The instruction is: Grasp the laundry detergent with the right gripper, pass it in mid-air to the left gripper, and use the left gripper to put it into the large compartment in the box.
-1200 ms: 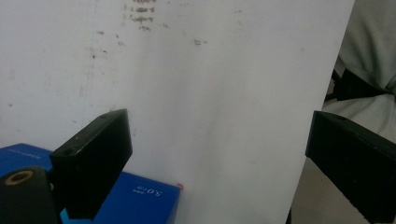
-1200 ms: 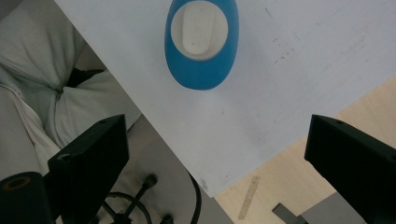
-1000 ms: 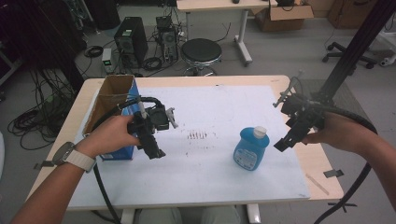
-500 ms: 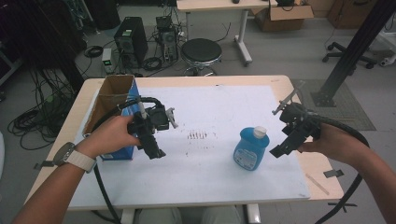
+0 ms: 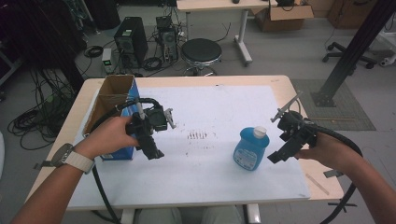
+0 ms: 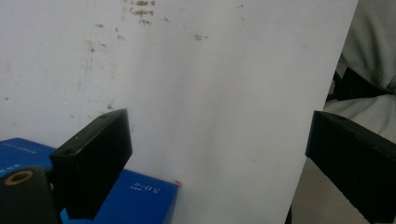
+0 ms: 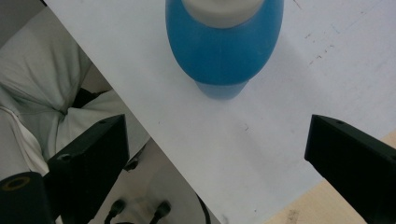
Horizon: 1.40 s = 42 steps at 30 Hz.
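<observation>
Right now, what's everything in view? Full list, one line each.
bottle: 1, blue with a white cap, upright on the white sheet, right of centre, near the right gripper
box: 1, blue sides, brown open top, far left of the table
white sheet: 1, white with dark smudges, covers most of the table
table: 1, light wood
stool: 1, black seat, on the floor beyond the table
computer towers: 2, black, on the floor beyond the table
cardboard carton: 1, brown, far floor
left gripper: 1, black, jaws apart, beside the box
right gripper: 1, black, jaws apart, by the bottle
</observation>
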### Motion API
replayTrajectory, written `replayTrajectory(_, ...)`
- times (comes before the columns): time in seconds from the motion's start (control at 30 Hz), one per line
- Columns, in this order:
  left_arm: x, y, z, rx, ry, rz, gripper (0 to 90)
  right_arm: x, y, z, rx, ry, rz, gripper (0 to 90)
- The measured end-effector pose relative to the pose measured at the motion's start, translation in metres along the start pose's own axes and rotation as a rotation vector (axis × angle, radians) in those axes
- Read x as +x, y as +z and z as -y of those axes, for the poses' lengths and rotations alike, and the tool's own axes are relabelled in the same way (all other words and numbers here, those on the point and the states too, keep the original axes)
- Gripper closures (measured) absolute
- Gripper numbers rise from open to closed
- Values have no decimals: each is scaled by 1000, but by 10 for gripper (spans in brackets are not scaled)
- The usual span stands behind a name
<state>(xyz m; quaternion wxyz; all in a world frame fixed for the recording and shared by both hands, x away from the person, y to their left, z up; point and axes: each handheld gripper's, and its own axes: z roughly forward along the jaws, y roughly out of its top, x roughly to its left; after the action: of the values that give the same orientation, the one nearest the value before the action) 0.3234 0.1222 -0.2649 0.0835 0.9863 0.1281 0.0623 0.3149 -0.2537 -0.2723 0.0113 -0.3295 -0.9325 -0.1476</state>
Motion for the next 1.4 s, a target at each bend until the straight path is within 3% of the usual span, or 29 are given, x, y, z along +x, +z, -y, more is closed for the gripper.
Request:
replayTrajectory(0.27, 0, 0, 0, -3, -1, -2, 76, 3, 9, 7, -49, 6, 7, 70)
replayTrajectory(0.3, 0, 0, 0, -1, 0, -2, 77, 2, 13, 11, -82, 8, 9, 72)
replayTrajectory(0.43, 0, 0, 0, 0, 0, -2, 77, 0, 16, 18, -122, 10, 15, 74)
replayTrajectory(0.47, 0, 0, 0, -3, -3, -3, 77, 0, 19, 23, -158, 21, 14, 74)
replayTrajectory(0.77, -1, 2, -2, 1, -1, -2, 76, -3, 36, 46, -237, 44, -4, 71)
replayTrajectory(1.4, -2, 3, -4, 6, -2, -5, 74, 1, 55, 74, -416, 22, 17, 73)
